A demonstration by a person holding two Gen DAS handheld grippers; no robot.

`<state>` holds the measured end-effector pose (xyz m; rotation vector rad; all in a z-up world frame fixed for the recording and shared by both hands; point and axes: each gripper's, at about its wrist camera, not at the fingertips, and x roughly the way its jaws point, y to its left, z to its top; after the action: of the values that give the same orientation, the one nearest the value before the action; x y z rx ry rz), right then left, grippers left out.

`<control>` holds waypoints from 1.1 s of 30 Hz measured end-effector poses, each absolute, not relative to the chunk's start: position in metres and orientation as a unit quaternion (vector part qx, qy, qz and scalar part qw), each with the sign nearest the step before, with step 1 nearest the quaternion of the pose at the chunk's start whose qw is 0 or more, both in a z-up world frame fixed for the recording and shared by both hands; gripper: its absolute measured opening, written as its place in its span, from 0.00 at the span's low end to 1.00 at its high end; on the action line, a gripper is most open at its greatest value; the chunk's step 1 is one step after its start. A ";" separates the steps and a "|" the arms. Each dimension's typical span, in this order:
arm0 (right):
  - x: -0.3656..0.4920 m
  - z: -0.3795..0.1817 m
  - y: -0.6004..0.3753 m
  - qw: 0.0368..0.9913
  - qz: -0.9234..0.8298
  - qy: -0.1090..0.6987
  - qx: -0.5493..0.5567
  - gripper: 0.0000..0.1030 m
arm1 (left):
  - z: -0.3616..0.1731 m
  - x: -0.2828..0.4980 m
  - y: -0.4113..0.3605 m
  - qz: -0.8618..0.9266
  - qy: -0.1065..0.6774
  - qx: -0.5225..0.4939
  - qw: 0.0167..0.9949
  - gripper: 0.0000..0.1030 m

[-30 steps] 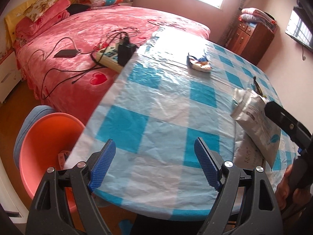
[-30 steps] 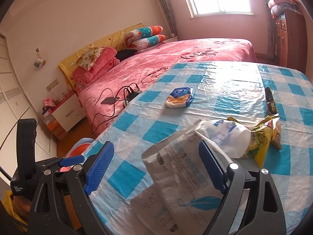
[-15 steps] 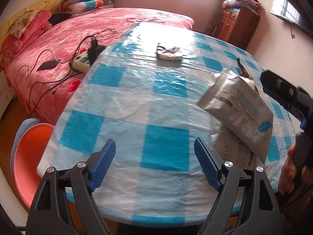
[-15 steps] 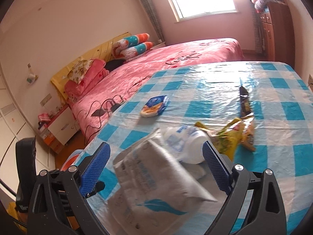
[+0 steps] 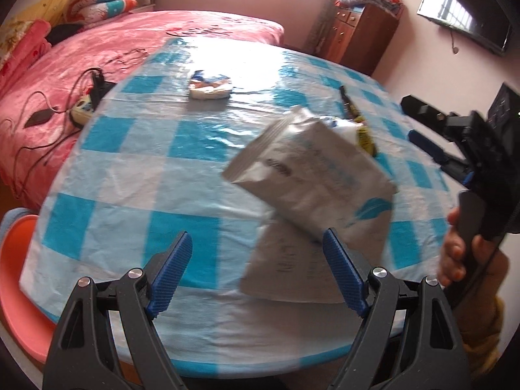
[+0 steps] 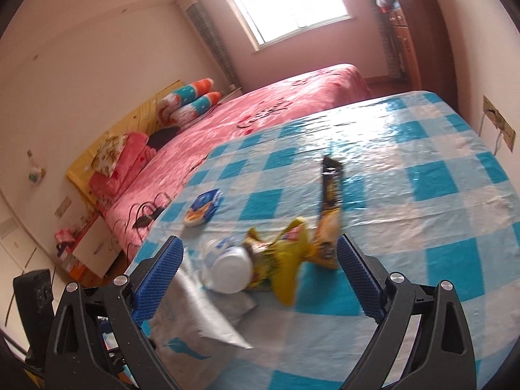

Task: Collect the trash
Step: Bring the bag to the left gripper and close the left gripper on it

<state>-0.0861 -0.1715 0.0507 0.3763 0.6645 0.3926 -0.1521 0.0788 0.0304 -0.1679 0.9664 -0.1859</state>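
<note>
Trash lies on a table with a blue-and-white checked cloth [image 5: 182, 136]. A silver pouch [image 5: 312, 175] stands tilted over a flat grey bag [image 5: 289, 263], just ahead of my open left gripper [image 5: 256, 273]. In the right wrist view the pouch [image 6: 191, 312] lies by the left finger of my open right gripper [image 6: 260, 279]. Between its fingers are a white cup [image 6: 227, 266], a yellow snack bag [image 6: 282, 253] and a dark wrapper [image 6: 330, 182]. A blue-and-white packet [image 5: 209, 86] lies farther off, also in the right wrist view [image 6: 203, 208]. The right gripper tool [image 5: 461, 149] shows at the right.
An orange bin [image 5: 19, 292] stands on the floor at the table's left edge. A pink bed [image 5: 97, 52] with a power strip and cables [image 5: 84, 104] lies beyond the table. A wooden cabinet [image 5: 360, 35] stands at the far wall.
Both grippers have swung to the right over the table. The silver pouch has shifted from between the right gripper's fingers to beside its left finger. The bin has slid to the left edge of view.
</note>
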 end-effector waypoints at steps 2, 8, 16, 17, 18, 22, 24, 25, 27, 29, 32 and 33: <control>-0.084 0.049 -0.181 0.910 0.182 0.322 0.188 0.91 | 0.033 -0.151 0.073 -0.104 0.466 -0.097 0.873 0.80; -0.080 0.044 -0.213 0.909 0.160 0.319 0.217 0.91 | 0.033 -0.138 0.056 -0.125 0.479 -0.138 0.858 0.80; -0.079 0.037 -0.227 0.902 0.161 0.327 0.231 0.91 | 0.038 -0.109 0.035 -0.099 0.479 -0.154 0.859 0.82; -0.080 0.037 -0.226 0.902 0.163 0.328 0.229 0.91 | 0.038 -0.107 0.033 -0.096 0.481 -0.150 0.859 0.83; -0.079 0.038 -0.226 0.902 0.163 0.329 0.227 0.91 | 0.038 -0.103 0.029 -0.092 0.483 -0.144 0.859 0.84; -0.078 0.038 -0.223 0.903 0.163 0.332 0.220 0.91 | 0.040 -0.092 0.015 -0.080 0.487 -0.128 0.860 0.86; -0.076 0.037 -0.225 0.901 0.164 0.335 0.221 0.91 | 0.040 -0.089 0.007 -0.075 0.488 -0.109 0.863 0.87; -0.076 0.036 -0.225 0.899 0.166 0.338 0.222 0.91 | 0.040 -0.088 0.003 -0.072 0.489 -0.101 0.864 0.87; -0.074 0.035 -0.224 0.896 0.172 0.343 0.223 0.91 | 0.038 -0.085 -0.004 -0.064 0.493 -0.082 0.864 0.87; -0.072 0.033 -0.223 0.893 0.176 0.349 0.222 0.91 | 0.036 -0.083 -0.007 -0.054 0.493 -0.070 0.866 0.87; -0.070 0.028 -0.222 0.888 0.180 0.361 0.222 0.91 | 0.036 -0.082 -0.009 -0.047 0.488 -0.060 0.870 0.86; -0.069 0.027 -0.221 0.886 0.182 0.364 0.221 0.91 | 0.036 -0.082 -0.009 -0.046 0.486 -0.059 0.871 0.86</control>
<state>-0.0692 -0.2210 0.0269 0.4597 0.7573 0.3776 -0.0819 -0.0093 0.0359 -0.1232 1.0153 -0.0971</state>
